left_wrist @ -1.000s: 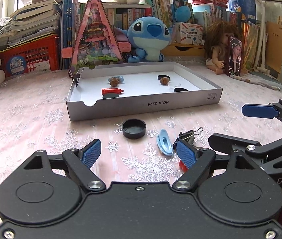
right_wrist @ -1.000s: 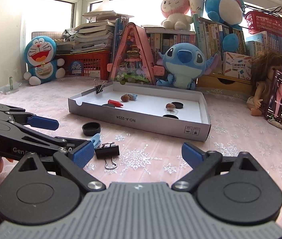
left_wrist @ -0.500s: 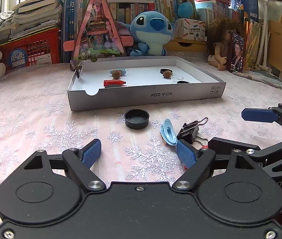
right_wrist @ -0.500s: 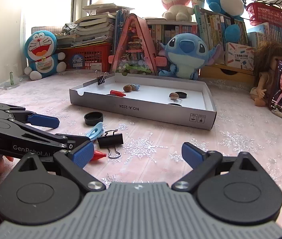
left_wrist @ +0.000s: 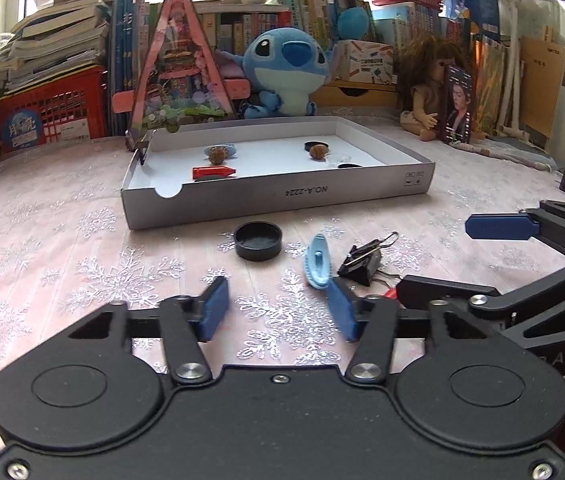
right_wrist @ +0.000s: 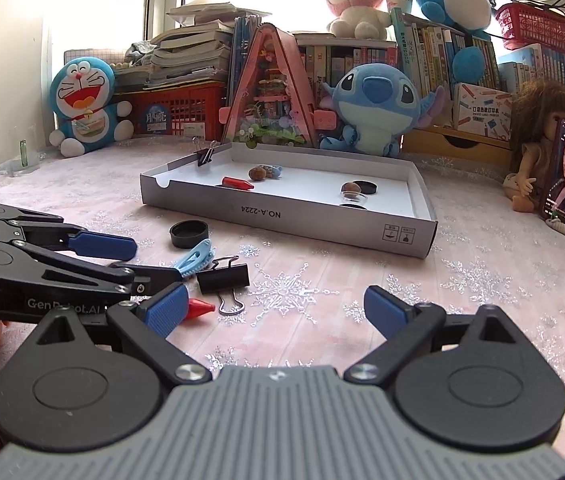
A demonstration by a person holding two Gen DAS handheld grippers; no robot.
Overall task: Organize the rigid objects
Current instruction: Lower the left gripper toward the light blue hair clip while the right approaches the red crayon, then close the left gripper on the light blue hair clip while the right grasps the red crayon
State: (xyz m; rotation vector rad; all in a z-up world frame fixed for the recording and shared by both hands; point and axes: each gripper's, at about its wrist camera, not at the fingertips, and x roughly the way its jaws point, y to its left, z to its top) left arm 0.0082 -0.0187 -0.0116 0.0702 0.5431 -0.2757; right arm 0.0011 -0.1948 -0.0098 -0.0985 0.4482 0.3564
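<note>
Currently btwn picks: left tool (left_wrist: pixel 278 312) closing, nothing btwn pads, just bare surface (left_wrist: pixel 62 240). Right tool (right_wrist: pixel 274 312) wide open, empty. Loose items still outside white cardboard tray (left_wrist: pixel 282 196): black round cap (left_wrist: pixel 258 240), light-blue plastic clip (left_wrist: pixel 317 260), black binder clip (right_wrist: pixel 223 278) w/ wire handles, red cone-tipped piece (right_wrist: pixel 199 307) beside right tool's left pad. Tray already holds several small bits. Next, prob: reopen left tool, push fwd to blue clip, pinch across narrow ribbed body. Cap = smooth, low, hard rim; binder clip = metal, angular.
</note>
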